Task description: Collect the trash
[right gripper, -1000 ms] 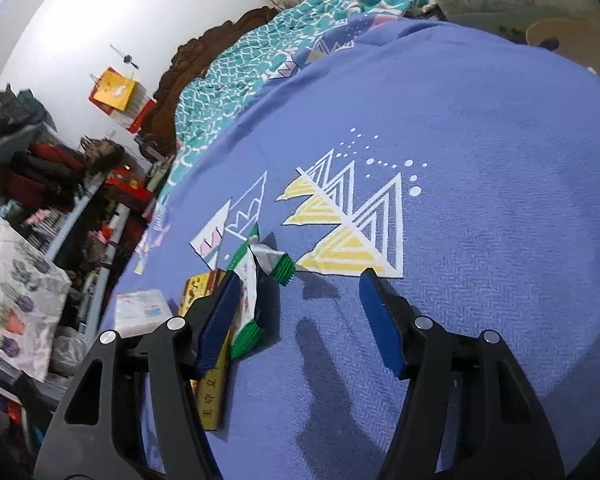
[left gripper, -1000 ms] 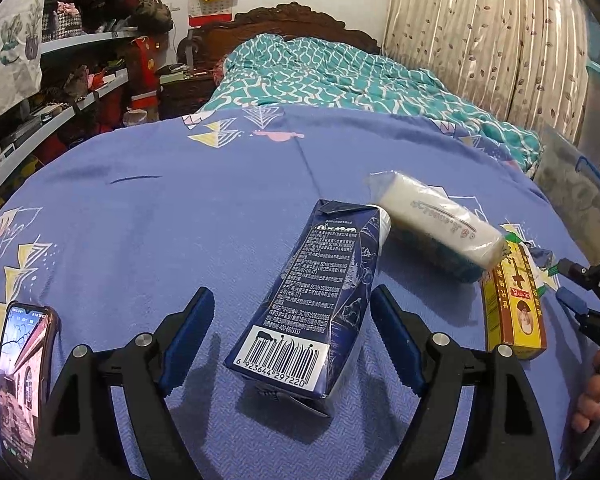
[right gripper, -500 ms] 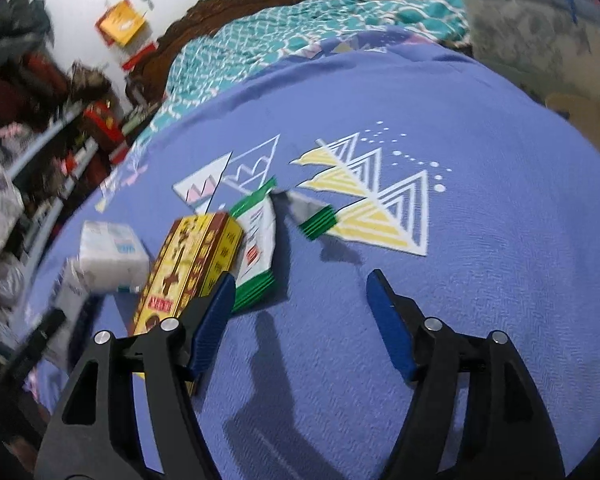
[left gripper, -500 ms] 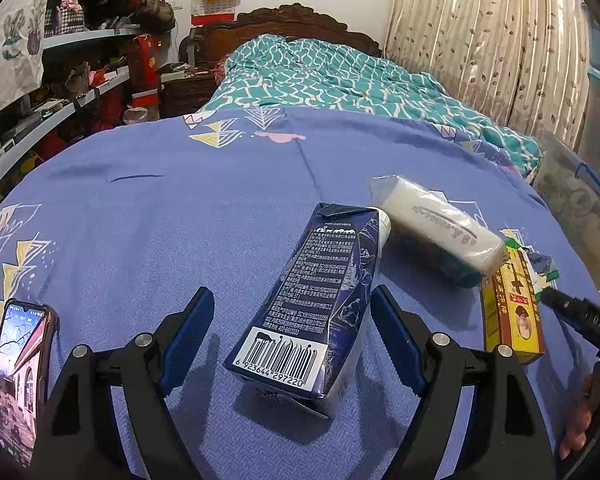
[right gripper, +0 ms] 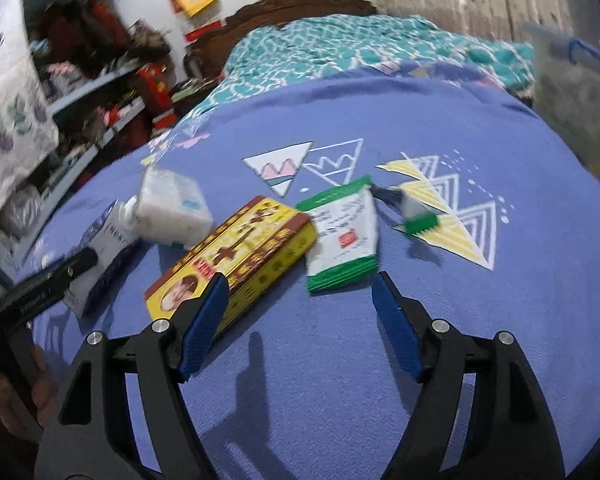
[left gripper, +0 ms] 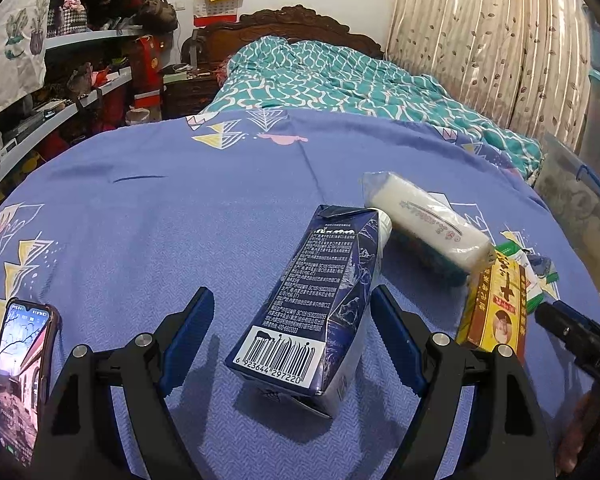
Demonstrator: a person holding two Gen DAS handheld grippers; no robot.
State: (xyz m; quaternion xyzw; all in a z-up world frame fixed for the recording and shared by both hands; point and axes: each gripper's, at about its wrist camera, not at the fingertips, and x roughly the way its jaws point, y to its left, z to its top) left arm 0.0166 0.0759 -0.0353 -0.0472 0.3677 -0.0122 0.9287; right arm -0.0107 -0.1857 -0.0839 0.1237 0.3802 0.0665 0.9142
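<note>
Trash lay uncollected on the blue bedspread (left gripper: 180, 220): a carton (left gripper: 320, 300) between the left gripper's (left gripper: 288, 334) wide fingers, unpinched; a yellow box (right gripper: 236, 252) and green packet (right gripper: 344, 236) before the right gripper (right gripper: 300, 320), fingers just widened, empty.

Carton (left gripper: 324, 300): dark blue, barcode end nearest, lying on side on blue sheet, white cap end touching tissue pack. Tissue pack (left gripper: 428, 228): white, clear-wrapped, lying diagonal just beyond carton. Box (right gripper: 236, 256): yellow-brown, flat, beside tissue pack, far corner touching wrapper. Wrapper (right gripper: 344, 236): white with green edges, flat. Scrap (right gripper: 414, 210): small, green-edged, crumpled, just beside wrapper on triangle print.
</note>
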